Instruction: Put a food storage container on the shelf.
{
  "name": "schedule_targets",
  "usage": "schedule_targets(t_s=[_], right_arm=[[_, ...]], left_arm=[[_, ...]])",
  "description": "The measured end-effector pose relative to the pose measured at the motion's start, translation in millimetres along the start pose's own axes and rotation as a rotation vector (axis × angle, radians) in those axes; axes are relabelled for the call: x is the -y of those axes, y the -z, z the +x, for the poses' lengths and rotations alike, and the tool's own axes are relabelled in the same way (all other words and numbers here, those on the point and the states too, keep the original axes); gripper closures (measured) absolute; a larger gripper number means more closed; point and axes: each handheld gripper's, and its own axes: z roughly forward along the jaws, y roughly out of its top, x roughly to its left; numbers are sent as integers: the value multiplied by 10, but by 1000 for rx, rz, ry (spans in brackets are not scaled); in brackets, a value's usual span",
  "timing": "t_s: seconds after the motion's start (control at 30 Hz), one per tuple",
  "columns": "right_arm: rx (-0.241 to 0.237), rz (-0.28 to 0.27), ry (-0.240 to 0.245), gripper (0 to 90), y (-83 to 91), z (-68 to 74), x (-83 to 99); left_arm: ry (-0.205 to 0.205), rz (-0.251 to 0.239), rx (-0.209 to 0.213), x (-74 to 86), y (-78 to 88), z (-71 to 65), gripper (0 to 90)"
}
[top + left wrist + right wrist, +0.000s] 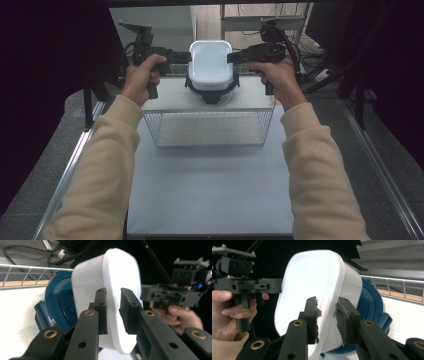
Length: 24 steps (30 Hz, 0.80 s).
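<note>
White tub [210, 65] held level between both grippers: left gripper [187, 57] clamps rim at 9 o'clock, right gripper [231, 57] at 3 o'clock (looser), blue lid [212, 94] below.

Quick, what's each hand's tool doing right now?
Left tool: closed on the rim of the white container.
Right tool: jaws astride the same container's opposite rim; whether they grip it cannot be told.

White container [210, 62] smooth translucent plastic; basket [165, 131] wire metal.
</note>
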Motion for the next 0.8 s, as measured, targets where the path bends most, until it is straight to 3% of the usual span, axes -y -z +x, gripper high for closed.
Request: schedule_targets(t_s=[0.17, 0.43, 0.57, 0.63, 0.8], right_arm=[[-29, -2, -114, 669, -89, -148, -48], [-42, -29, -167, 656, -137, -252, -24], [-11, -42, -127, 457, -146, -198, 12], [12, -78, -75, 388, -111, -141, 44], [12, -149, 59, 309, 111, 18, 159]], left_arm=[[44, -19, 3, -35, -76, 111, 744], [39, -19, -13, -15, -158, 164, 665], [-5, -37, -55, 17, -175, 117, 496], [-81, -71, -113, 54, -140, 38, 399], [-177, -130, -109, 204, 37, -133, 296]])
